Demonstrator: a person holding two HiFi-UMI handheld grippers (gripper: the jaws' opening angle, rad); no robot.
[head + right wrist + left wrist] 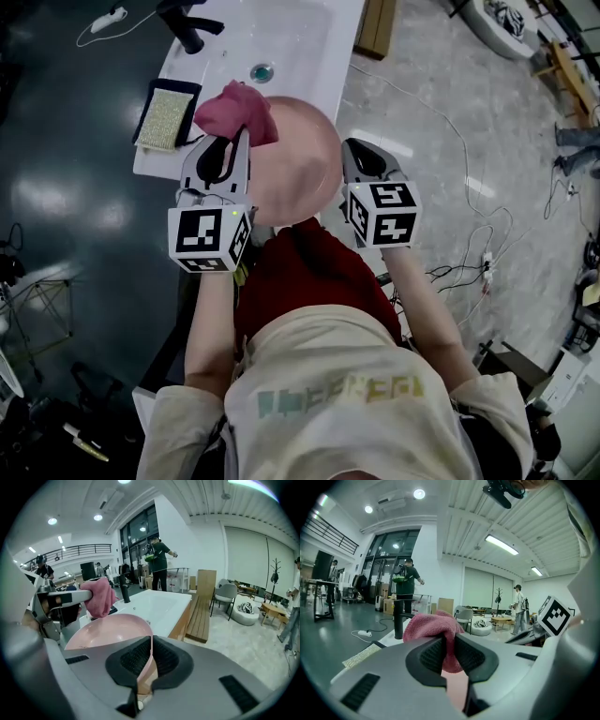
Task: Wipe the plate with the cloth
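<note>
Cloth (236, 111) in left gripper (234, 141), over plate (302, 161) rim

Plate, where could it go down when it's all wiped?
The white basin is bare beyond the drain, between the black faucet and its right rim. The left edge is crowded: a sponge on a dark tray lies there. The near end is hidden under the held plate and cloth.

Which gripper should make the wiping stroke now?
Left. The left gripper is shut on the pink cloth by the plate; the right gripper clamps the plate's rim and probably should just steady it.
</note>
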